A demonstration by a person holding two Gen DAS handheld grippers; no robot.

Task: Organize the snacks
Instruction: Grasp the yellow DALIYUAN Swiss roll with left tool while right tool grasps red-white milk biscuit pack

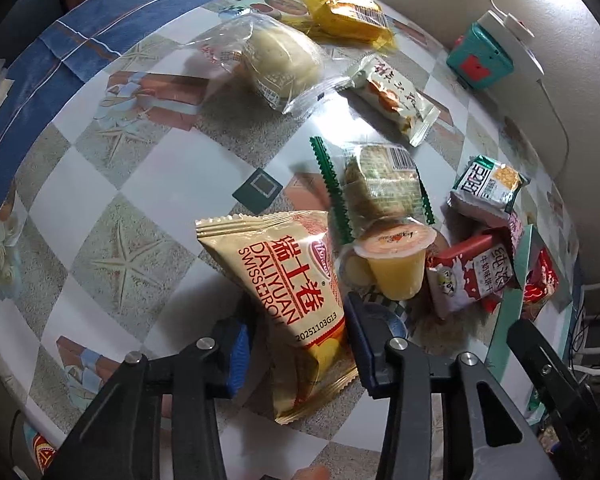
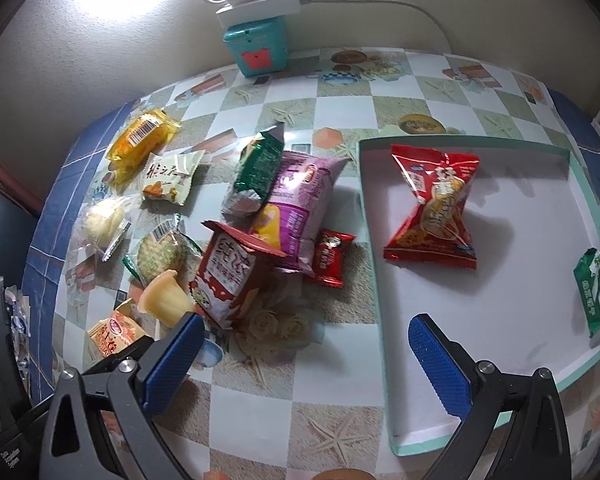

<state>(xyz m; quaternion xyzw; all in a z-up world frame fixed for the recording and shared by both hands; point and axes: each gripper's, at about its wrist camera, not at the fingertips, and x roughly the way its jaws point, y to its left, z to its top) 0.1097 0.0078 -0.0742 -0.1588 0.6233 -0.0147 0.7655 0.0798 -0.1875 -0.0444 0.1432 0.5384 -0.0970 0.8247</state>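
My left gripper [image 1: 300,350] is shut on a gold Swiss roll packet [image 1: 284,292], its blue pads pressing the packet's lower sides; the packet's top tilts up over the table. The same packet shows at the lower left in the right wrist view [image 2: 114,334]. My right gripper [image 2: 306,364] stands open and holds nothing, straddling the near left rim of a white tray [image 2: 500,360]. In the tray lie a red snack bag [image 2: 432,208] and a green packet [image 2: 594,292]. A pile left of the tray holds a jelly cup [image 2: 164,300], a red milk packet [image 2: 228,276] and a purple bag [image 2: 304,204].
More snacks lie farther back on the table: a yellow packet [image 2: 140,140], a clear-wrapped bun [image 1: 280,60], a pale green packet [image 1: 392,96] and a round cracker pack [image 1: 380,184]. A teal box [image 2: 258,48] with a lamp and a power strip stands by the wall.
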